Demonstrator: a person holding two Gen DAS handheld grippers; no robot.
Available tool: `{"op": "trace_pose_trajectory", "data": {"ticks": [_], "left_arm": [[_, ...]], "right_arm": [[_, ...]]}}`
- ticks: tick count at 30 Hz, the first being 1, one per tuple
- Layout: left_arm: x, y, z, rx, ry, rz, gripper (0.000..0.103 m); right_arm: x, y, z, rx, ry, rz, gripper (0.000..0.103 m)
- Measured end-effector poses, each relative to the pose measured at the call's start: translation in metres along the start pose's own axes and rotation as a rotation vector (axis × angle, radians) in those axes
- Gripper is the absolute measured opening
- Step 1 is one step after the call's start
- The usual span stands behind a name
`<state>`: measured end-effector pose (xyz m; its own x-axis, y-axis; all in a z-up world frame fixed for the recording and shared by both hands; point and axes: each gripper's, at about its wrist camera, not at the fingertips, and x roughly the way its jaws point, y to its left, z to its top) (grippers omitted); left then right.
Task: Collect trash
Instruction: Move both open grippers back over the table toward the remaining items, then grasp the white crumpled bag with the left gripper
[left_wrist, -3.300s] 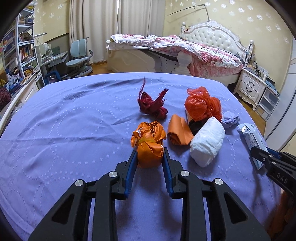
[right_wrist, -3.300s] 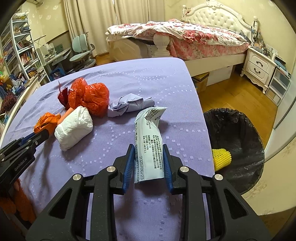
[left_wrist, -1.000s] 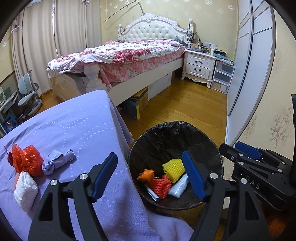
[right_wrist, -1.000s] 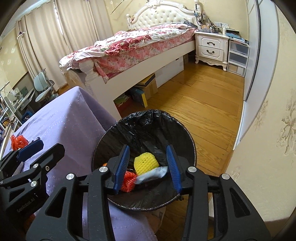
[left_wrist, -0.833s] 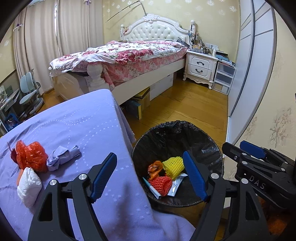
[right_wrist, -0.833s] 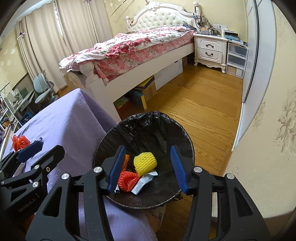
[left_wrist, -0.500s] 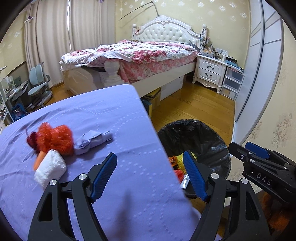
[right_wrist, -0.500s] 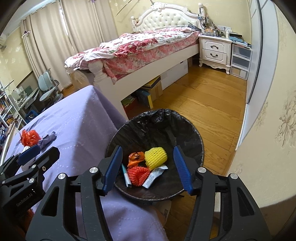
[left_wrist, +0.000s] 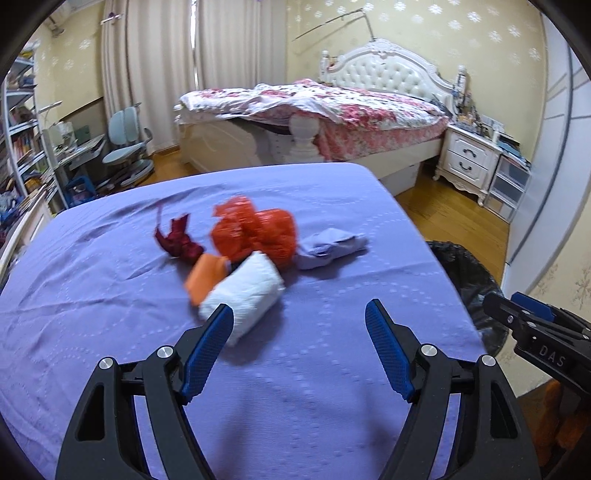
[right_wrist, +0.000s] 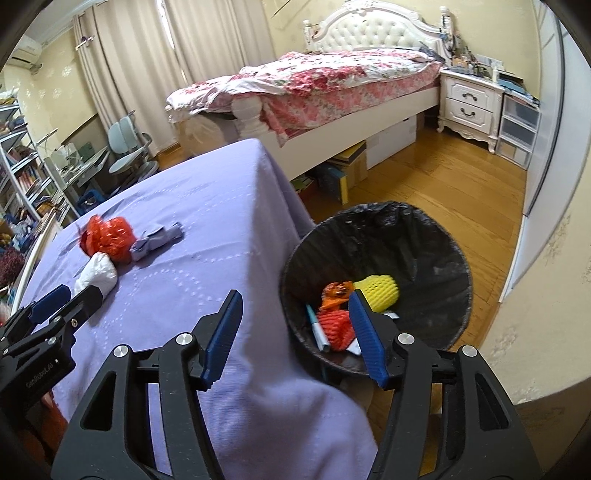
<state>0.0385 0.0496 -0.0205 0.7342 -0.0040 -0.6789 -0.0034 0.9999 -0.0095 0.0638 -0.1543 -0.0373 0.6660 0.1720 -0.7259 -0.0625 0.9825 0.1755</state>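
Over the purple-clothed worktop (left_wrist: 110, 295) the left claw (left_wrist: 299, 321) is held wide open, with nothing between its blue pads. Just beyond its left fingertip a white wad (left_wrist: 247, 291) is seen lying, an orange piece (left_wrist: 205, 273) touching it on the left and a dark red scrap (left_wrist: 179, 242) farther back. Behind the wad a crumpled red-orange bag (left_wrist: 255, 230) is piled, and a lilac wrapper (left_wrist: 332, 247) lies just to its right. Further right, off the worktop's edge, the black-lined bin (right_wrist: 376, 280) stands on the wooden floor, with a yellow foam net (right_wrist: 380, 291), an orange wrapper (right_wrist: 334, 291), a red-orange net (right_wrist: 334, 328) and a pen-like stick (right_wrist: 317, 325) lying inside. Above the corner of the worktop and the bin's near rim the right claw (right_wrist: 293, 330) is seen, its jaws opening, nothing gripped between them.
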Motion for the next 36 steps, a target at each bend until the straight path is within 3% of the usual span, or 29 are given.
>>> {"op": "trace_pose_trajectory", "data": {"ticks": [7,13,18,19,23,36], "left_arm": [[0.011,0.021,0.0,-0.016,0.006,0.025,0.074],[0.028,0.021,0.004,0.016,0.033,0.024,0.065],[0.032,0.024,0.006,0.039,0.045,0.04,0.049],[0.032,0.026,0.005,0.044,0.044,0.043,0.041],[0.027,0.029,0.001,0.049,0.04,0.034,0.035],[-0.001,0.038,-0.004,0.003,0.013,-0.006,0.032]], "right_arm": [[0.013,0.035,-0.002,-0.057,0.033,0.018,0.059],[0.02,0.049,0.001,-0.072,0.046,0.022,0.059],[0.025,0.058,0.0,-0.091,0.056,0.016,0.059],[0.026,0.058,0.0,-0.095,0.057,0.013,0.059],[0.028,0.059,0.0,-0.1,0.061,0.008,0.059],[0.025,0.06,-0.004,-0.104,0.058,0.012,0.059]]}}
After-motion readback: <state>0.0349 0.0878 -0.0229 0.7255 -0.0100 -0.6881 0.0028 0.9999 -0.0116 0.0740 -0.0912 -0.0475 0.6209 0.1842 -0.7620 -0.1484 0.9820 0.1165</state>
